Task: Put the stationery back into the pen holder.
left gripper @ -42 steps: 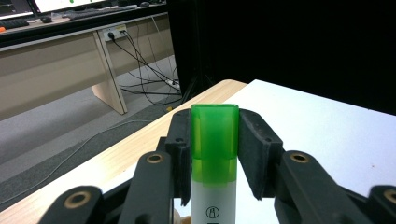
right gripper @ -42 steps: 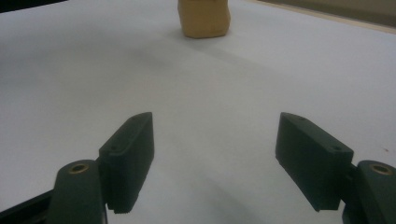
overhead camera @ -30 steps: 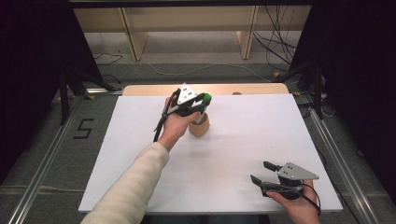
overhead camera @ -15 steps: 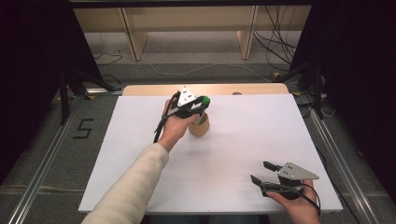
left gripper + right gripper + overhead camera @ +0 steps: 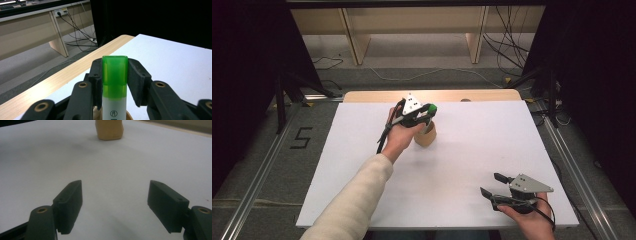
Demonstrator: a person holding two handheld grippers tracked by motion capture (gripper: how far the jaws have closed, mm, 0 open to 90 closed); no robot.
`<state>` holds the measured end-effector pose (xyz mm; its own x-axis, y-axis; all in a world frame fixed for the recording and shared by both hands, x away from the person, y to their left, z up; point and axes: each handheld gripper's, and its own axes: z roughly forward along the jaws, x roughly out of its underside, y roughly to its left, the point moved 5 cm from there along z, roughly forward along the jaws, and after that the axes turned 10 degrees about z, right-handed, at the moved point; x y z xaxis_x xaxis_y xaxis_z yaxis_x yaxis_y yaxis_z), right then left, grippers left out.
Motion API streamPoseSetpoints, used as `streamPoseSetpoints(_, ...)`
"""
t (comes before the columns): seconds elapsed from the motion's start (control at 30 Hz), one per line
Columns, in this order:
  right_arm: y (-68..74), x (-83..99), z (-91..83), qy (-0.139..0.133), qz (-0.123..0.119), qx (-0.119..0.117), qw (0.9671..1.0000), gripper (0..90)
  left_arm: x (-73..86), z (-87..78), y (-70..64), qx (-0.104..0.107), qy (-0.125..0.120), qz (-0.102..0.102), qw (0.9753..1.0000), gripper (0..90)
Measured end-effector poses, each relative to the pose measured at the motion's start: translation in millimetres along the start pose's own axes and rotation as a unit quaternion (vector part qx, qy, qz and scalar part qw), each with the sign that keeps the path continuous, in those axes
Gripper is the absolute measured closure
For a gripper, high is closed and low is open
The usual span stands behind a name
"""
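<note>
White surface is slick, so the light wooden cup right under the left hand-held gripper could tip if the green-capped marker clamped in its jaws catches the rim. Right hand-held gripper sits well apart with its jaws spread, too far to steady anything.
</note>
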<state>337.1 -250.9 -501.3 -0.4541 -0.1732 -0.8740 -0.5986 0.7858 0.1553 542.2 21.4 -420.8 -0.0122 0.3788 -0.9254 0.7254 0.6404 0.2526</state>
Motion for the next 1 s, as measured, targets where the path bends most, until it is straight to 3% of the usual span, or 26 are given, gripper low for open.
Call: streamPoseSetpoints(1.0, -0.3, -0.6, 0.1, -0.003, -0.007, -0.002, 1.0000, 28.8, 9.3, 3.4, -3.5, 0.000, 0.004, -0.009, 1.0000, 67.0)
